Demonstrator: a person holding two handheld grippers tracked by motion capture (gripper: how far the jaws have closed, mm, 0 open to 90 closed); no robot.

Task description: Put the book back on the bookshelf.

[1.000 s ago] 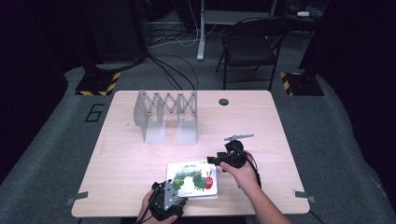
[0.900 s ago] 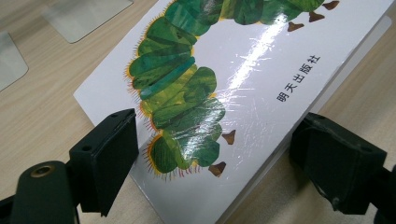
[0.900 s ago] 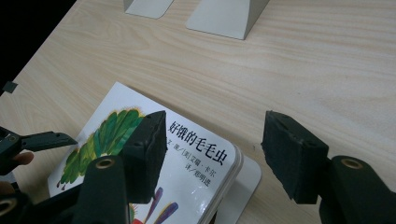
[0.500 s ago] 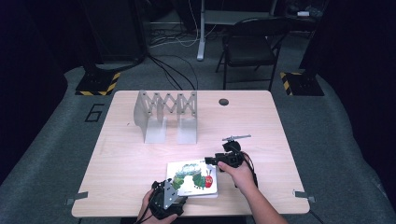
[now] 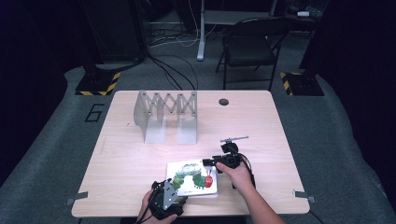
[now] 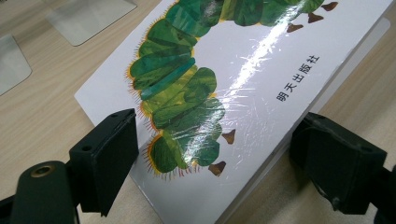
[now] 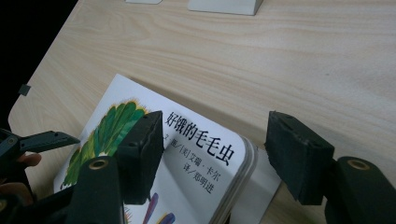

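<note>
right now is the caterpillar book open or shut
Shut: the book shows its caterpillar front cover, pages stacked beneath it in the right gripper view.

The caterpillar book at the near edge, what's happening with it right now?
A person works the picture book with both grippers. The left gripper straddles its near corner, which looks tilted up off the table; contact is unclear. The right gripper, jaws just opened a little, sits open around the far corner. The folding metal rack stands untouched behind.

Book cover (image 7: 201, 158): title 好饿的毛毛虫, w/ smaller lines below, approx. [美]艾瑞·卡尔 and 译/郑明进. Same book (image 6: 243, 79) in left gripper view: publisher 明天出版社 near edge. Floor (image 5: 95, 113) left of table: big no. 6.
</note>
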